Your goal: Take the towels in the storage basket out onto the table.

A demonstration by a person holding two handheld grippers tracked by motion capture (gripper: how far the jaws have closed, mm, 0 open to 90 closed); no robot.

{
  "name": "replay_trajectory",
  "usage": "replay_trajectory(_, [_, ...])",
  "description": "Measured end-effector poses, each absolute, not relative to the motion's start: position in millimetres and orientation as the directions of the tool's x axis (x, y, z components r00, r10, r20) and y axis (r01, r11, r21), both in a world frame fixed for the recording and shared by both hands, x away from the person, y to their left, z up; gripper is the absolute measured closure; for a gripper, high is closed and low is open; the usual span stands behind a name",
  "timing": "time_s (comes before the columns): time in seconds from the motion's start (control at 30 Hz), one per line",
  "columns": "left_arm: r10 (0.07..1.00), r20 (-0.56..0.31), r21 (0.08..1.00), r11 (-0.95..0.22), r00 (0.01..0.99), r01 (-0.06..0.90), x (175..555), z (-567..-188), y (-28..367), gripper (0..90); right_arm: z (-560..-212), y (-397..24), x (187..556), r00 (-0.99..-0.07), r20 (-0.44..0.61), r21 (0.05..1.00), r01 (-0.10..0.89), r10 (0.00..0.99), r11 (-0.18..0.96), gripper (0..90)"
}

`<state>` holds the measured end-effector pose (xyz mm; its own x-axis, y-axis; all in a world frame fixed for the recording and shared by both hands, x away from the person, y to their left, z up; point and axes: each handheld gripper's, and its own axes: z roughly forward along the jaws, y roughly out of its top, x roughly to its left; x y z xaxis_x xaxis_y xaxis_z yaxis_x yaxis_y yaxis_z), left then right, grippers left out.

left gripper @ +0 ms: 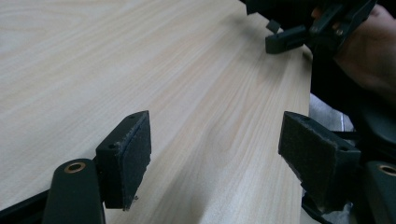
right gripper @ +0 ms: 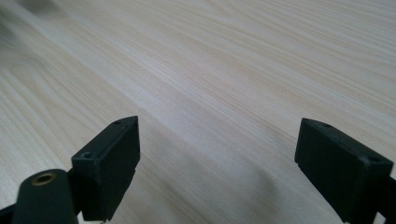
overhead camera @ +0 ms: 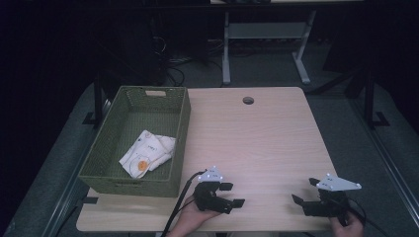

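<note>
A light wooden table seen from above. At its near edge, two hand-held grippers rest low over the bare wood, well apart. The left gripper points right, jaws wide open with nothing between them. The right gripper points left toward it, jaws also wide open and empty. A green woven basket stands on the table's left side, holding a crumpled white cloth with an orange mark, well away from both grippers.
</note>
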<state>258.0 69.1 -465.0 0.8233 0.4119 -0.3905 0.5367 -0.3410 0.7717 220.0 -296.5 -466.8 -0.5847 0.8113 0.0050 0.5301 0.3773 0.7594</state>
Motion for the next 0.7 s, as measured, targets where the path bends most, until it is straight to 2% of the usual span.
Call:
replay_trajectory(0.5, [0.395, -0.394, 0.783, -0.329, 0.830, 0.528, 262.7, -448.1, 73.4, 24.6, -465.4, -293.7, 219.0, -0.590, 0.006, 0.763, 0.525, 0.807, 0.378, 13.9])
replay_trajectory(0.57, [0.374, -0.414, 0.787, -0.312, 0.830, 0.533, 263.4, -442.7, 75.2, 21.0, -465.1, -292.9, 218.2, -0.594, 0.006, 0.764, 0.522, 0.804, 0.380, 13.9])
replay_trajectory(0.7, [0.374, -0.416, 0.798, -0.287, 0.829, 0.530, 265.5, -434.2, 80.6, 21.0, -464.6, -291.5, 217.8, -0.596, 0.000, 0.764, 0.518, 0.803, 0.384, 13.9])
